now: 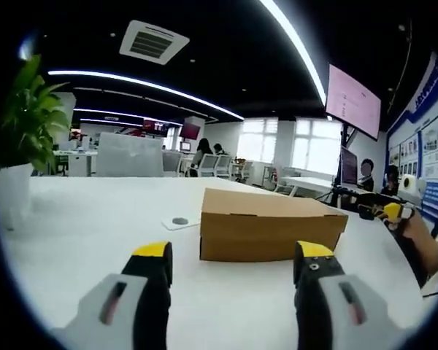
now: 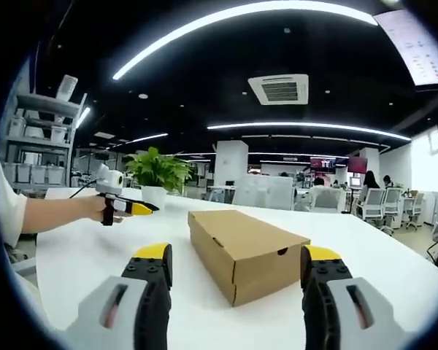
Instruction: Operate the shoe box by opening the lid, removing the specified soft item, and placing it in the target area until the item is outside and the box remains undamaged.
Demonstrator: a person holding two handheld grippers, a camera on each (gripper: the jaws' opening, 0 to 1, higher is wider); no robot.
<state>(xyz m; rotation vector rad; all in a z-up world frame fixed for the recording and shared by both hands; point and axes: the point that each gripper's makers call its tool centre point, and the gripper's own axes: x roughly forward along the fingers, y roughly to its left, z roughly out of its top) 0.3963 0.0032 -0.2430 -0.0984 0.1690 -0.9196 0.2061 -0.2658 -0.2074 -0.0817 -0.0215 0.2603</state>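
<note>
**Shoe box shut on the counter, both tongs apart**

Cardboard shoe box lies closed on the white counter, lid down. Left tongs stand spread apart before it, holding nothing. Right tongs are likewise spread wide and bare, near the box's corner. A potted plant sits farther back on the counter.

Open office, white table, potted plant, ceiling light strips

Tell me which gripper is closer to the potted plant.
The left gripper: it is held out near the potted plant, while the right gripper faces the cardboard box's corner.
</note>
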